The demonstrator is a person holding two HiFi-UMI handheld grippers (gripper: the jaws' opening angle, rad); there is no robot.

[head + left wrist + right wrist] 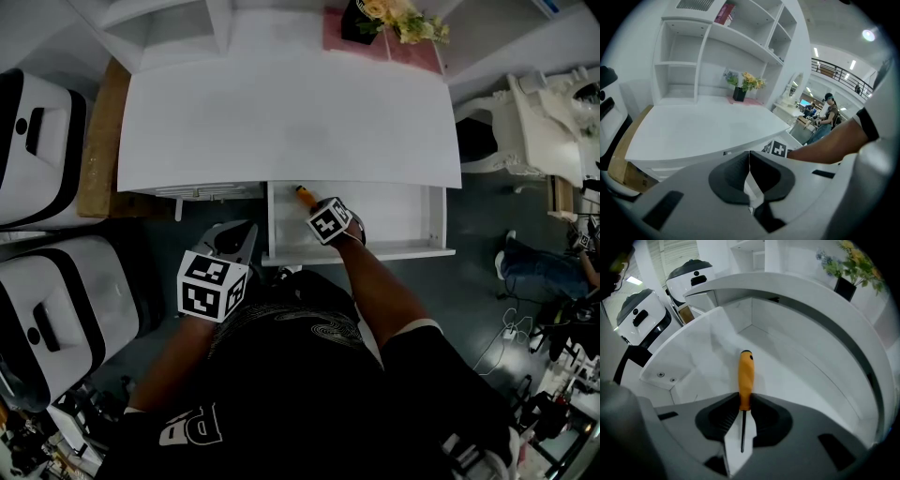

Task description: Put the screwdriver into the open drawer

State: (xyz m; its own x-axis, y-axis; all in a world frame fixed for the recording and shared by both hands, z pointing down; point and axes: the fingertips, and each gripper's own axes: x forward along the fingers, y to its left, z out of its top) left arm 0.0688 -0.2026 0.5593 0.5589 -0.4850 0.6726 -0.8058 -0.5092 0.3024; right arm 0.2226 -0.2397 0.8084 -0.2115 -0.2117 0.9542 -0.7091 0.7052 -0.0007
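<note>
The screwdriver (746, 378) has an orange handle and a thin dark shaft. My right gripper (744, 404) is shut on the lower end of the handle, the handle pointing away from the jaws over the white floor of the open drawer (787, 362). In the head view the right gripper (311, 201) reaches steeply down into the drawer (356, 253), at its left end, and the orange handle (303, 193) shows just beyond it. My left gripper (238, 232) hangs outside the drawer, left of it and below the desk edge. In its own view the left gripper (749, 171) is shut with nothing in it.
The white desk top (281, 122) overhangs the drawer's back. A black vase of flowers (375, 17) stands on a pink mat at the desk's rear. Two white-and-black cases (56, 300) and a wooden board (98, 141) are at left; a white ornate chair (534, 122) at right.
</note>
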